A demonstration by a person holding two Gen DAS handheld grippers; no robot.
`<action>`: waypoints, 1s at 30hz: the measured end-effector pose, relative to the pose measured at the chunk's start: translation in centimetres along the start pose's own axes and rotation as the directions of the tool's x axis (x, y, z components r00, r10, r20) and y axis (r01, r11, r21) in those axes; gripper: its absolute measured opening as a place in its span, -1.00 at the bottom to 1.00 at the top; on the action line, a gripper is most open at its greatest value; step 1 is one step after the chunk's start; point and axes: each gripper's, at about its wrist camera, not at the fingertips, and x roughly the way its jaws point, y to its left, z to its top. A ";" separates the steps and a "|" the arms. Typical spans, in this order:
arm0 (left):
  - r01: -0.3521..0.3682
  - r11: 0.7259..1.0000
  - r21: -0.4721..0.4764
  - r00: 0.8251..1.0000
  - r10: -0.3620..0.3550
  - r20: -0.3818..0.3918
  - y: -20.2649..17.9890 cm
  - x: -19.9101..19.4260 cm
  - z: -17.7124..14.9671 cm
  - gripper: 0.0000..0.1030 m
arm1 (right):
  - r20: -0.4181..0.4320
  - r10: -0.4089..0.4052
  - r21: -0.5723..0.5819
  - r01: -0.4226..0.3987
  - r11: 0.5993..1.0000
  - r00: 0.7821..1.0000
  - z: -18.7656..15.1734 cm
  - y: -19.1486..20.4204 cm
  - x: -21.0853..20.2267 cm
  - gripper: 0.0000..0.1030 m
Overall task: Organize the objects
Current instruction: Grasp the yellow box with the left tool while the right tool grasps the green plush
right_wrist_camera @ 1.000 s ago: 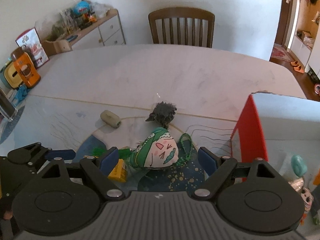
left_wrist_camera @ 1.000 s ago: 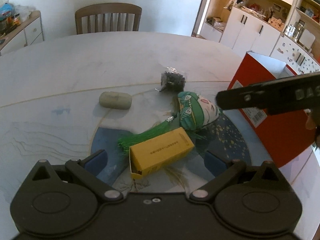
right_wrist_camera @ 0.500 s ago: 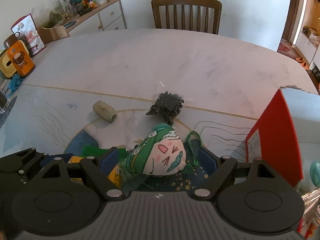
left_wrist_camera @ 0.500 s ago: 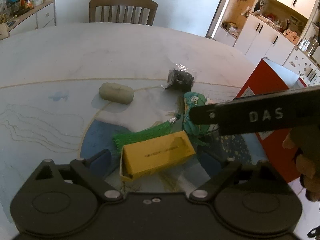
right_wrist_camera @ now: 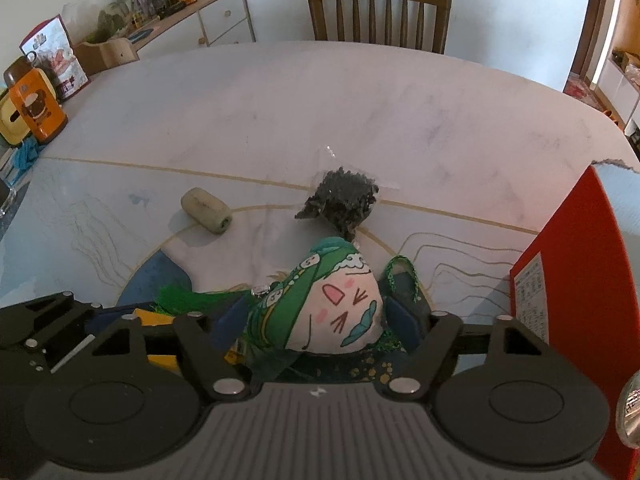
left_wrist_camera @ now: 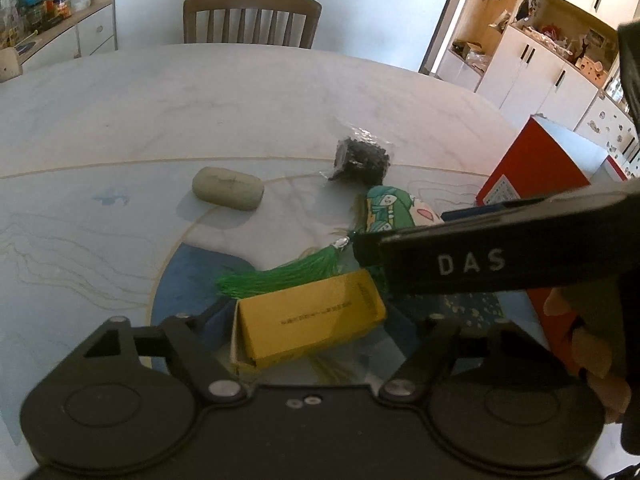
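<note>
Dim, bluish indoor light falls on the table (left_wrist_camera: 240,112), brighter toward the doorway (left_wrist_camera: 452,40) (right side), with strong fisheye bending at the edges.

On the table there is one yellow box (left_wrist_camera: 308,326), one green tassel (left_wrist_camera: 280,276), one stuffed pouch with a face (right_wrist_camera: 340,312), one grey-green roll (left_wrist_camera: 228,189), one bag of dark bits (right_wrist_camera: 342,204), one red box (right_wrist_camera: 576,280), and one chair (right_wrist_camera: 379,12) far behind.
</note>
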 end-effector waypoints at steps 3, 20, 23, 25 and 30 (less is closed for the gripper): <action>0.005 1.000 -0.013 1.000 -0.005 -0.001 0.2 -0.2 0.0 0.49 | 0.002 0.005 0.004 -0.005 1.000 1.000 0.0 -0.1 0.0 0.35; 0.052 0.999 -0.009 0.999 -0.051 0.011 0.1 -3.3 0.0 0.47 | 0.082 0.013 0.020 -0.015 1.000 0.997 -0.5 -0.1 -4.8 0.18; 0.058 0.998 -0.004 0.998 -0.058 0.014 0.0 -4.4 0.2 0.47 | 0.105 0.021 0.025 -0.023 0.999 0.994 -0.6 -0.2 -6.8 0.18; 0.064 0.998 0.013 0.998 -0.065 0.019 -0.4 -5.3 0.4 0.47 | 0.119 0.022 0.031 -0.026 0.999 0.993 -0.6 -0.4 -8.2 0.18; 0.090 0.995 0.039 0.995 -0.092 0.036 -1.3 -7.5 0.8 0.47 | 0.155 0.026 0.055 -0.035 0.998 0.988 -0.9 -1.5 -12.0 0.18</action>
